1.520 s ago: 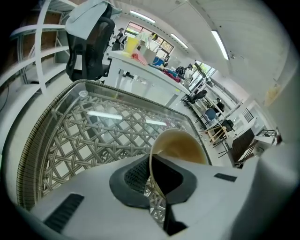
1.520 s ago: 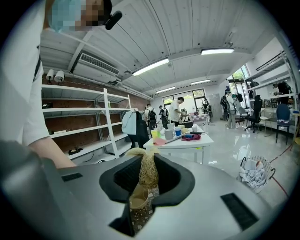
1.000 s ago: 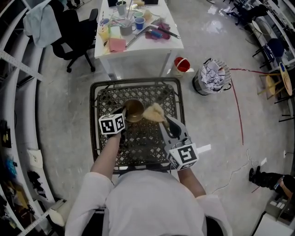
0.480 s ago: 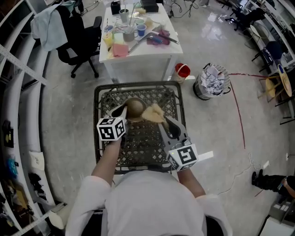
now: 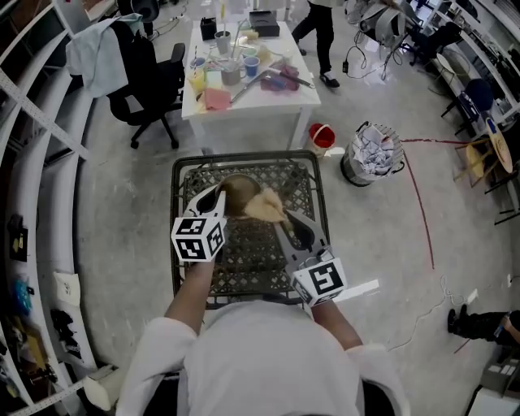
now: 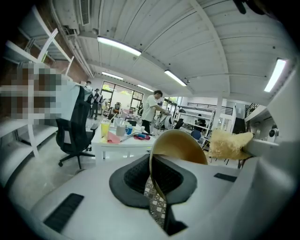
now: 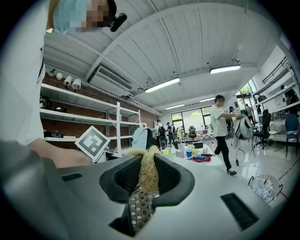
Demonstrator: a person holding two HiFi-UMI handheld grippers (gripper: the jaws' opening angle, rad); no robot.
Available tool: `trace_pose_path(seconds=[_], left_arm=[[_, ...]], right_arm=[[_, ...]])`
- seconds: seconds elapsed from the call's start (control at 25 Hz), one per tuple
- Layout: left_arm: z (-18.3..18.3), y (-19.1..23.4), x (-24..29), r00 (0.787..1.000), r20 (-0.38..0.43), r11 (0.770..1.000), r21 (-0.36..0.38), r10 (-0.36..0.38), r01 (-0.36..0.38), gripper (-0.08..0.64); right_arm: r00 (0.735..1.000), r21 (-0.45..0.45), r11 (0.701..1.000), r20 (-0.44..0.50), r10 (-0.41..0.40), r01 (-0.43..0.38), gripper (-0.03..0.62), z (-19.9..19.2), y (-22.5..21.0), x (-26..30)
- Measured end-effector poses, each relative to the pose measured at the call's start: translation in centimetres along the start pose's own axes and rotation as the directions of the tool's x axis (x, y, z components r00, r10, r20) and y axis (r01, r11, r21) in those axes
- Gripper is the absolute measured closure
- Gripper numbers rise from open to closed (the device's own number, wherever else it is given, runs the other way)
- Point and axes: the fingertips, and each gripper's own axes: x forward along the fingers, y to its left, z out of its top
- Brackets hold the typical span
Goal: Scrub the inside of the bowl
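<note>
A brown-gold bowl hangs tilted over the black wire-mesh table. My left gripper is shut on its rim, and the thin rim is pinched between the pads in the left gripper view, with the bowl bulging beyond. A tan fibrous scrubber is clamped in my right gripper, shut on it. The scrubber sits at the bowl's right side; contact between them is unclear. The left gripper's marker cube shows in the right gripper view.
Beyond the mesh table stands a white table with cups, cloths and tools. A black office chair is at its left. A red bucket and a wire bin of crumpled paper stand to the right. A person walks at the back.
The left gripper has risen with the bowl and rolled it further onto its side. The right gripper has brought the scrubber up and left, closer to the bowl.
</note>
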Motion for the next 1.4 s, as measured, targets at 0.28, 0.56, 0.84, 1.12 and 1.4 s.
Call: trace_pose_path(seconds=[0.28,0.56,0.84,1.12,1.4], left_arm=[[1.3,-1.0,-2.1,0.999,0.051,0.997,0.072,0.006,-0.01,0.518],[1.4,-1.9,-2.9,0.999,0.052,0.991,0.137,-0.002,-0.005,0.518],[1.2,-3.8,-3.8,0.998,0.051,0.97,0.242,-0.028,0.015,0.518],[2.1,-4.1,-4.1,0.997,0.072,0.956,0.292,-0.029,0.006,0.518],[1.9,-4.7,-3.7,0.997,0.067,0.953,0.302,-0.043,0.021,0.518]], right_arm=[[0.999,-0.038,0.999,0.014,0.035,-0.035,0.505,0.5,2.0,-0.3],[0.997,-0.098,0.993,-0.021,0.069,-0.071,0.505,0.2,3.4,0.6],[0.995,-0.155,0.987,-0.09,0.032,-0.045,0.506,-0.5,2.6,1.8],[0.987,-0.155,0.988,-0.163,-0.011,-0.015,0.506,-2.1,2.4,1.9],[0.979,-0.136,0.988,-0.2,0.042,-0.07,0.506,-3.3,4.2,2.6]])
